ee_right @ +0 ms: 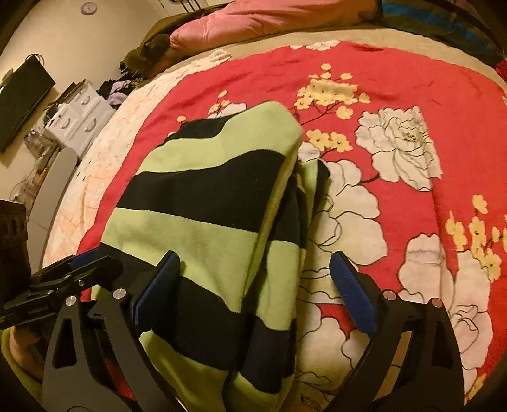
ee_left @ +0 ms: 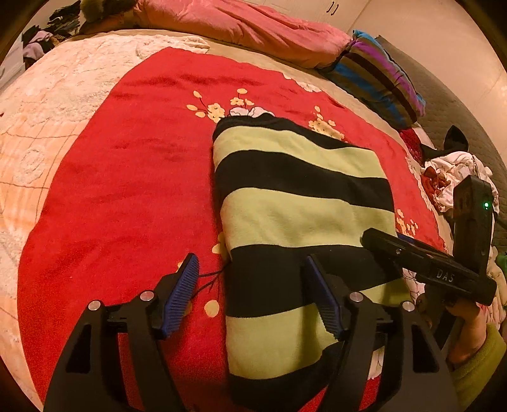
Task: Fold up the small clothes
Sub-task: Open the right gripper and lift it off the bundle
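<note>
While both tongs gape empty: green-and-black striped fleece garment (ee_left: 301, 202) lies folded on red floral blanket (ee_left: 126, 177)
Left gripper (ee_left: 253, 298): open, straddling garment's left edge
Right gripper (ee_right: 253, 294): open, over right edge
Risk: loose right-side layers may unfold if snagged

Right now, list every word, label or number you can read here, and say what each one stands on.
"DAS": raised letters on the black body of the right claw, seen from the left wrist.
Round wall clock: too small and blurred to read.
White drawers: no readable text.
Striped garment, red blanket: no text.
</note>
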`<act>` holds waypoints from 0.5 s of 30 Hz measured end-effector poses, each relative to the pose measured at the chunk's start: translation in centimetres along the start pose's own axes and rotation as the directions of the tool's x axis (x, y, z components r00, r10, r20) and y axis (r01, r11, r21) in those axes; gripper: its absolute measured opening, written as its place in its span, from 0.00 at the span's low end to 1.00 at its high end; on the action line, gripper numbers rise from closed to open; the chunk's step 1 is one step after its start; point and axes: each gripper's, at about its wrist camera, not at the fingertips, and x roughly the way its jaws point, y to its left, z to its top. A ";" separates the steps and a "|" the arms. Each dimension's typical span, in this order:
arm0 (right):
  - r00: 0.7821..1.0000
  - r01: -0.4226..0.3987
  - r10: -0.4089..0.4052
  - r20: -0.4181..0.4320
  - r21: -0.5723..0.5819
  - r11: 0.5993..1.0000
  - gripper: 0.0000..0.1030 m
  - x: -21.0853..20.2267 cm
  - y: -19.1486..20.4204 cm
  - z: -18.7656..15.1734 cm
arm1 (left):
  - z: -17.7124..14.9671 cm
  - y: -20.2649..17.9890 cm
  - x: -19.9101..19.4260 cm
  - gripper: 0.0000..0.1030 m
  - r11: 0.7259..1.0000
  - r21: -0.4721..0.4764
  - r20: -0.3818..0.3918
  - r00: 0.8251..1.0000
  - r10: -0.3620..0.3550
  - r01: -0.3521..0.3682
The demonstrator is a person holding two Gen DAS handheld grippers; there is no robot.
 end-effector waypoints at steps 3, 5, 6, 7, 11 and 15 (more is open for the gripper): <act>1.000 0.007 -0.007 0.026 0.009 1.000 0.90 -0.9 -0.3 -0.1 | 0.0 0.0 -0.6 0.71 1.000 0.001 0.013 1.000 0.001 -0.001; 0.999 0.006 -0.007 0.053 0.021 1.000 0.91 -1.6 -0.4 -0.2 | 0.0 -0.1 -1.0 0.71 1.000 0.004 0.017 1.000 0.000 0.000; 0.998 0.005 -0.007 0.067 0.030 1.000 0.91 -2.0 -0.5 -0.2 | 0.0 -0.1 -1.2 0.71 1.000 0.006 0.021 1.000 0.002 -0.002; 0.997 0.002 -0.004 0.074 0.035 0.999 0.91 -2.3 -0.5 -0.1 | 0.0 -0.2 -1.4 0.74 1.000 0.006 0.024 1.000 0.003 -0.004; 0.993 0.001 -0.006 0.117 0.044 0.999 0.91 -3.8 -0.5 0.0 | 0.0 0.0 -2.5 0.85 1.000 0.000 0.049 0.999 0.011 -0.011; 0.990 0.022 -0.026 0.139 0.033 0.999 0.91 -4.9 -0.1 -0.1 | 0.1 -0.1 -3.4 0.87 0.999 0.009 0.066 0.997 0.031 -0.032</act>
